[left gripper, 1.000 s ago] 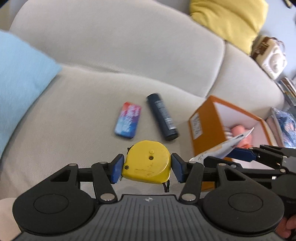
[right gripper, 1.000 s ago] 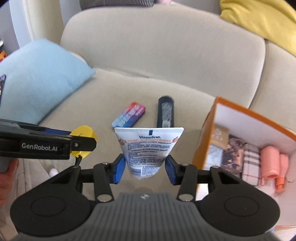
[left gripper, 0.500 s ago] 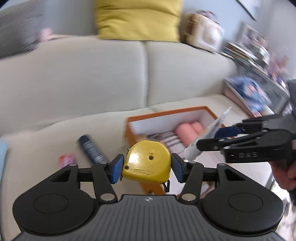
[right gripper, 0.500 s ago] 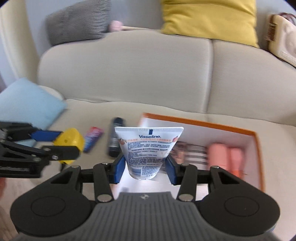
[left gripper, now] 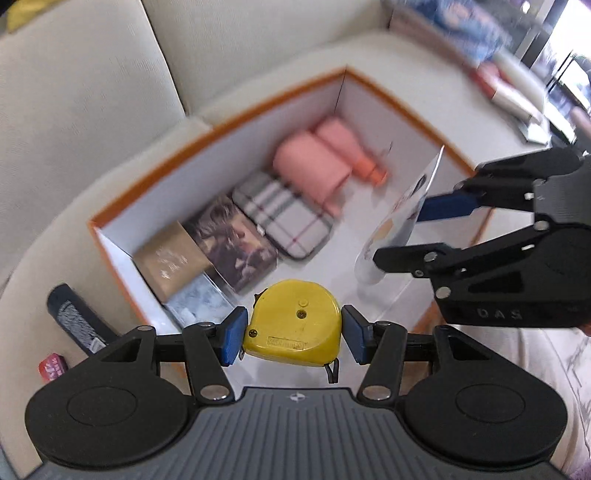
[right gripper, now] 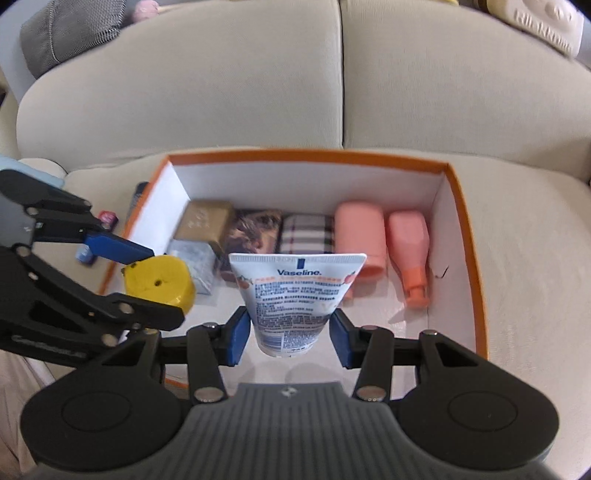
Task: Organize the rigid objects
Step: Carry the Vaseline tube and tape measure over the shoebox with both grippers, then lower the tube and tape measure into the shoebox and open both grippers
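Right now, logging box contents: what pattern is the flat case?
Plaid case: beige with dark stripes, clearest in right wrist view.

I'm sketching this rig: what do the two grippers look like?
Both the left gripper and the right gripper are matte black, with jointed linkage fingers, silver rivets, blue pads, round side discs and a ribbed grey body. Pale lettering marks the sides. No cables or sleeves show.

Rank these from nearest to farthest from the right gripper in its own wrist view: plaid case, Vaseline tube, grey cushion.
1. Vaseline tube, gripped between the right gripper pads.
2. Plaid case, just beyond, in the orange box along its back wall.
3. Grey cushion, far upper left on the sofa back.
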The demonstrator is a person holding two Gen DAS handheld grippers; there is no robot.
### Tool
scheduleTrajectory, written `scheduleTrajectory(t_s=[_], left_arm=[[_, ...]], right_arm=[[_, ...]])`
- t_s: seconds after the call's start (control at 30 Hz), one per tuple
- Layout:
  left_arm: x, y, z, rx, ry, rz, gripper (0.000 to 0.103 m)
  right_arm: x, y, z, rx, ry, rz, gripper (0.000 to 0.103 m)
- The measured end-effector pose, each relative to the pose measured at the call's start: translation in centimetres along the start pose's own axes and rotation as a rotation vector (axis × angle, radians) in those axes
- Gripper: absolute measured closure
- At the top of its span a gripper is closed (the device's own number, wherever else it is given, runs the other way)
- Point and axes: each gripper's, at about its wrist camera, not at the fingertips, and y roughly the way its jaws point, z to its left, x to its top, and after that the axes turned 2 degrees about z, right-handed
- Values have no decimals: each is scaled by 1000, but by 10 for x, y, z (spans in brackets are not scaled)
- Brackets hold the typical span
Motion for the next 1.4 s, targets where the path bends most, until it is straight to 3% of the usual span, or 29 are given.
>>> scheduleTrajectory(t_s=[0.37,0.5,0.73,0.9,1.07,1.27,1.4], left_arm=[[14,67,-1,5,38,267,40],[14,83,-1,57,25,345,39],[4,101,0,119,-2,402,38],[-7,98,0,149,18,370,32],[-14,80,6,107,-9,308,30],[-28,16,15,98,-85,62,36],[-32,-25,30,147,-185,-126,36]], right_arm=[[3,42,-31,27,9,103,55],[0,50,-34,35,14,119,55],[-3,59,-31,58,2,150,55],[-5,61,-29,61,13,154,54],[-5,61,-25,56,7,164,54],[-1,59,-15,72,-43,197,54],[2,65,-10,111,-24,253,54]])
